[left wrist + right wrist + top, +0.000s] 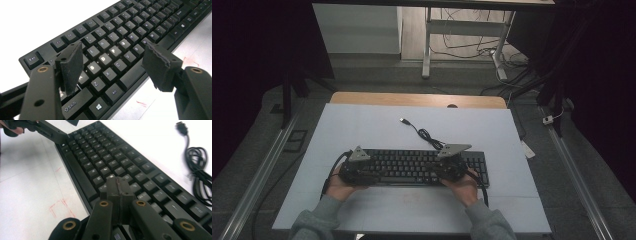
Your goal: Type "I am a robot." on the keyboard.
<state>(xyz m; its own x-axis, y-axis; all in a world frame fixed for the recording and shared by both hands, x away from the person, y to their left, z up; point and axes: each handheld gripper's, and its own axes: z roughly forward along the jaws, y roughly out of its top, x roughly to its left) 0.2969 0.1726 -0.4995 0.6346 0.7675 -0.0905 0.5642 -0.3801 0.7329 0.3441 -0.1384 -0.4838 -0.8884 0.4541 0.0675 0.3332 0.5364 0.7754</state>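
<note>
A black keyboard (412,167) lies flat on the white table (362,125), near the front edge and about in the middle between the left and right edges, with its long side along that front edge. Its cable (427,135) goes from the back of the keyboard toward the far edge, makes a small coil and ends in a plug (404,120) that lies on the table. The left gripper (357,165) is held in the left hand (337,187) over the left end of the keyboard. In the left gripper view its jaws stand wide apart with nothing between them, above the letter keys; the S, D and F keys (103,59) look bright between the two pads (71,66). The right gripper (449,162) is held in the right hand (464,187) over the right half of the keyboard. In the right gripper view its jaws are pressed together, pad against pad, with nothing between them, and their tips are very close to the keys; I cannot tell if they touch a key. In this same view the coil of cable is at the right, and some faint red marks (58,208) are on the table beside the front edge of the keyboard.
</note>
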